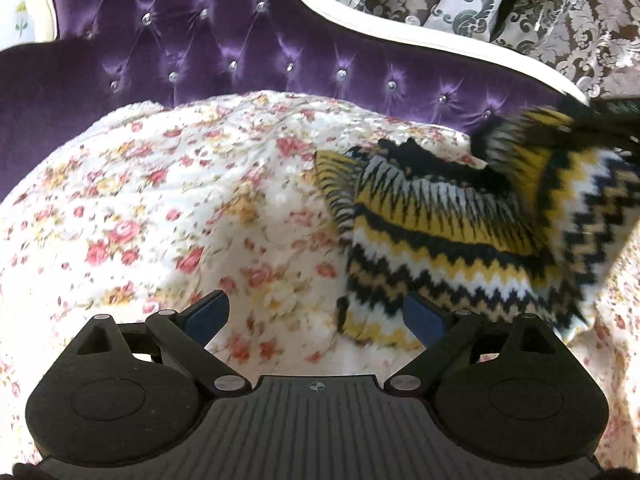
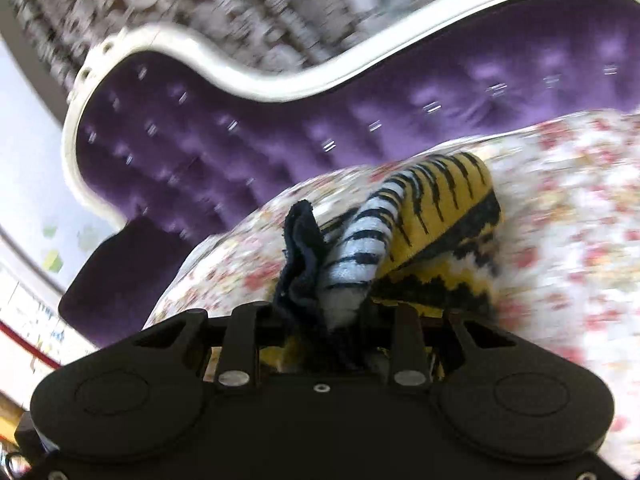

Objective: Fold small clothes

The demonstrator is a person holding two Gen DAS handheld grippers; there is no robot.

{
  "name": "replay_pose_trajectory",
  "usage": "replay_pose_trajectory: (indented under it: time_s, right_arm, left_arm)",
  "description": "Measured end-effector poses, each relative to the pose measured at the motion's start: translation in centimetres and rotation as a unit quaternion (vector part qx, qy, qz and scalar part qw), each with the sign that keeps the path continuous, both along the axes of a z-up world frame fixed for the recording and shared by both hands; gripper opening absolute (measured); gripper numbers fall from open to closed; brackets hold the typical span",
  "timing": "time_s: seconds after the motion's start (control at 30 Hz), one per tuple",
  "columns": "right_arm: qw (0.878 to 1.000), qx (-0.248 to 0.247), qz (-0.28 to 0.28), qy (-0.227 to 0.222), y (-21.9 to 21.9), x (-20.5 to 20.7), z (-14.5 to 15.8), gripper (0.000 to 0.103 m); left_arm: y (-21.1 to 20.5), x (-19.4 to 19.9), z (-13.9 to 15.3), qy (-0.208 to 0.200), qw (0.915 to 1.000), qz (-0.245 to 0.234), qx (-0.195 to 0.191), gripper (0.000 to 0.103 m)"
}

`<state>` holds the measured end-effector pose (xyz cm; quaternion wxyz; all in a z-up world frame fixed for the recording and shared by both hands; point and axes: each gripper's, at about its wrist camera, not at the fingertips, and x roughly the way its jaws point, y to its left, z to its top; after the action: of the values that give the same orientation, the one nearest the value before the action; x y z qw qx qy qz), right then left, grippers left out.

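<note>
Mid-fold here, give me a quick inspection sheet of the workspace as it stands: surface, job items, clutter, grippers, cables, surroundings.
Surface: floral bedspread, rumpled, covering the bed.
Job's things: one knitted zigzag garment in yellow, black and white, partly lifted at its right side, the rest lying on the spread.
Clutter: nothing seen.
Grippers: left gripper open, empty, just short of the garment's near edge; right gripper shut on a bunched part of the garment.
Cables: nothing seen.
Surroundings: purple tufted headboard with white frame; damask curtain behind.
</note>
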<state>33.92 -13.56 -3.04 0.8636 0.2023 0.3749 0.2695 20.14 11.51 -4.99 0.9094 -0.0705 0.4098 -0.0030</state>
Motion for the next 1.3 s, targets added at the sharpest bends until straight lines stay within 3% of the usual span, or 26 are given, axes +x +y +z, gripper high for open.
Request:
replay_pose_trajectory:
  time_s: [0.17,0.27,0.33,0.53,0.6,0.7,0.9,1.1,1.3]
  right_arm:
    - [0.997,-0.059,0.042,0.019,6.4,0.6,-2.2,0.041]
    - [0.995,-0.082,0.056,0.011,8.1,0.3,-3.3,0.05]
    - [0.996,-0.054,0.073,-0.001,8.0,-0.1,-3.2,0.066]
    - [0.994,0.03,0.09,-0.048,5.8,-1.4,-0.2,0.066]
    - [0.995,0.027,0.079,-0.058,4.7,-1.8,0.5,0.067]
    - [0.993,-0.025,0.075,-0.084,3.6,-3.4,0.9,0.069]
    - [0.97,-0.137,0.113,-0.163,4.4,-8.8,-0.5,0.071]
    - [0.937,-0.213,0.155,-0.229,7.4,-12.9,-2.8,0.071]
    - [0.911,-0.269,0.16,-0.27,9.7,-13.7,-4.4,0.071]
  left_arm:
    - [1.2,-0.8,-0.6,0.009,0.9999,0.002,-0.01,0.094]
    - [1.8,-1.2,-0.6,0.009,0.9999,0.004,-0.014,0.094]
    - [2.1,-1.3,-0.5,0.009,0.9998,0.006,-0.016,0.094]
    - [2.5,-1.0,0.5,0.0,0.9997,0.007,-0.022,0.094]
    - [2.4,-0.7,1.2,-0.007,0.9996,0.006,-0.026,0.094]
    - [2.5,0.3,2.4,-0.018,0.9991,0.003,-0.039,0.094]
    - [1.9,3.5,4.1,-0.022,0.9942,-0.014,-0.105,0.094]
    - [-0.2,7.4,3.0,0.026,0.9833,-0.052,-0.172,0.094]
    - [-2.2,9.7,0.9,0.066,0.9791,-0.067,-0.18,0.093]
